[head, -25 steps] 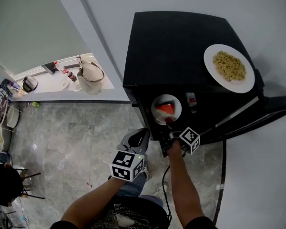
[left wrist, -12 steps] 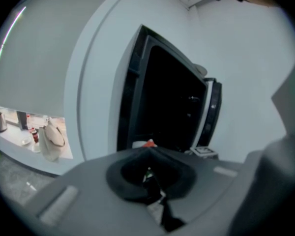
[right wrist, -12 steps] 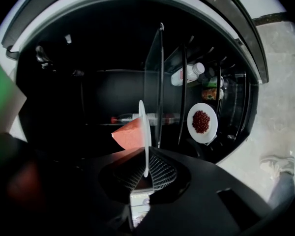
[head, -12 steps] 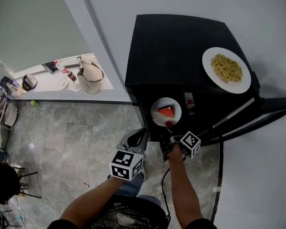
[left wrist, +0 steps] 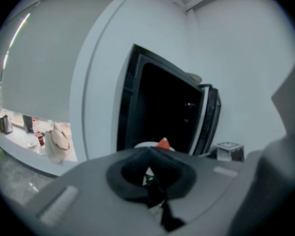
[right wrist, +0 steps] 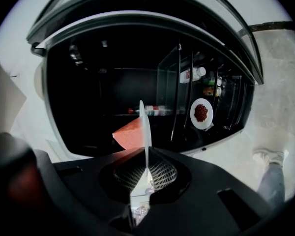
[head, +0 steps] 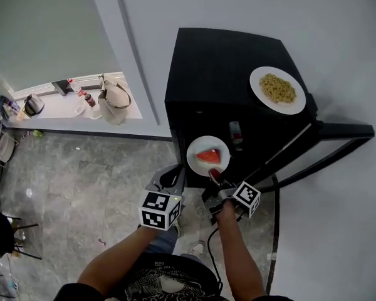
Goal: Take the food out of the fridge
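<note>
Our right gripper (head: 214,175) is clamped on the rim of the watermelon plate (head: 208,155) at the fridge (head: 225,74) mouth. Noodle plate (head: 277,90) sits at 2 o'clock on top. Left gripper (head: 170,179), at 9 o'clock, has its jaws together and empty.

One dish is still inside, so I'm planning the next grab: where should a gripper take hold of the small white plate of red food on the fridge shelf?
Probably the bare near rim of the small white plate, coming in level through the black fridge's open front, one jaw above, one below. It lies flat with the red food centred, leaving only the edge free.
</note>
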Demonstrator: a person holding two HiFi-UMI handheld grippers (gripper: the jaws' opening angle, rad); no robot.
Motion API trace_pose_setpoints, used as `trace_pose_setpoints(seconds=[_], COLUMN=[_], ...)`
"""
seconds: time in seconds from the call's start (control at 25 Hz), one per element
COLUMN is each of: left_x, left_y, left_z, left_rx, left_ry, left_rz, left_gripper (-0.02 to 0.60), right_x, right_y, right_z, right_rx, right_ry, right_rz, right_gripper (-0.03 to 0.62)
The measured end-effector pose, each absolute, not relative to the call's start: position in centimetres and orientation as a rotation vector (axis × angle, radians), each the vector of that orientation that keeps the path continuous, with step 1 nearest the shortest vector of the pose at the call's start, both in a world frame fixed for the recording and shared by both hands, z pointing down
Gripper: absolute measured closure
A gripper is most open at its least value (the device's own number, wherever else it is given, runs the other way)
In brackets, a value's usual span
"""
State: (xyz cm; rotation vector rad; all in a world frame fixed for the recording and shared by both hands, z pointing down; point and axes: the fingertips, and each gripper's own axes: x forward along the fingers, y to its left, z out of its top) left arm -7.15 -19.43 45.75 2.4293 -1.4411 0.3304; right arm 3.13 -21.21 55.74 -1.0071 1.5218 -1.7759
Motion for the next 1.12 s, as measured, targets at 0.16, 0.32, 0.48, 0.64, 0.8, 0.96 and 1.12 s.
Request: trace_pose_setpoints(seconds=[0.16, 0.32, 0.48, 0.64, 0.8, 0.96, 1.12], left_x=[-7.0, -7.0, -7.2, -7.7, -8.0, -8.4, -8.3], left_y=[-18.3, -16.9, -16.0, -15.2, -15.3, -15.6, -16.1], left_z=[44.3, 42.6, 40.6, 38.8, 36.8, 35.9, 35.2], left_rx=[2.428, 2.414, 2.401, 2.400, 2.420, 2.449, 2.472], left_ry=[-1.479, -1.535, -1.579, -1.608, -1.614, -1.587, -1.538], left_rz=[0.290, 0.244, 0.191, 0.166, 0.138, 0.145, 0.142], left_gripper=[0.580, 0.580, 0.580, 0.580, 0.580, 0.580, 0.580], right_x=[3.8, 4.6, 5.4, 5.4, 5.3, 4.9, 4.5], right_y=[-18.4, -16.1, -14.1, -12.3, -11.3, -10.5, -10.5], right_z=[52.1, 48.5, 44.8, 41.5, 37.5, 33.8, 30.9], right_rx=[-0.972, -0.931, -0.898, -0.860, -0.839, -0.816, -0.790], right_ry=[1.566, 1.621, 1.662, 1.695, 1.732, 1.783, 1.771], right_rz=[-1.784, -1.793, -1.804, -1.824, -1.826, -1.786, -1.757], right_gripper=[0.583, 0.583, 0.583, 0.583, 0.583, 0.583, 0.584])
